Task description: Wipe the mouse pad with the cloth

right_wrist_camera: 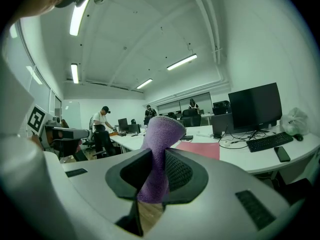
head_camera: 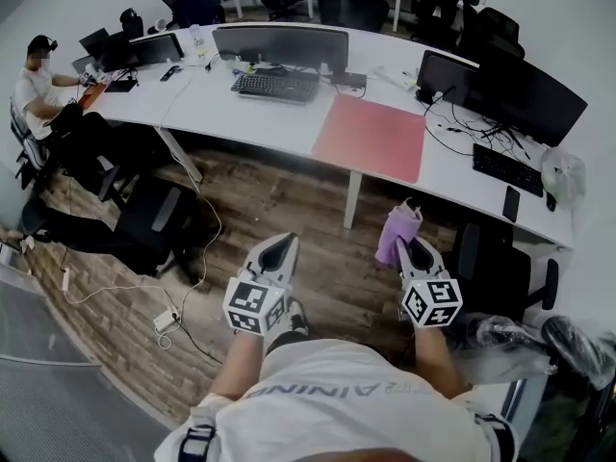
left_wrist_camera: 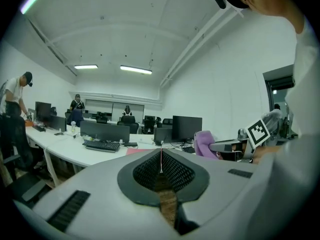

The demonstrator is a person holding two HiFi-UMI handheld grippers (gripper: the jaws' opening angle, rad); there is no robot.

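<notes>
Left gripper: 2 jaws pressed together, nothing between them. Right gripper: jaws clamped on a purple cloth, bunched and standing up past the tips. Both grippers are held over the wood floor, in front of the holder's torso, well apart from the white desk. Red mouse pad lies flat on the desk by its front edge, between a keyboard and a dark monitor. Cloth well clear of pad. 1 person at the desk's far left end.
</notes>
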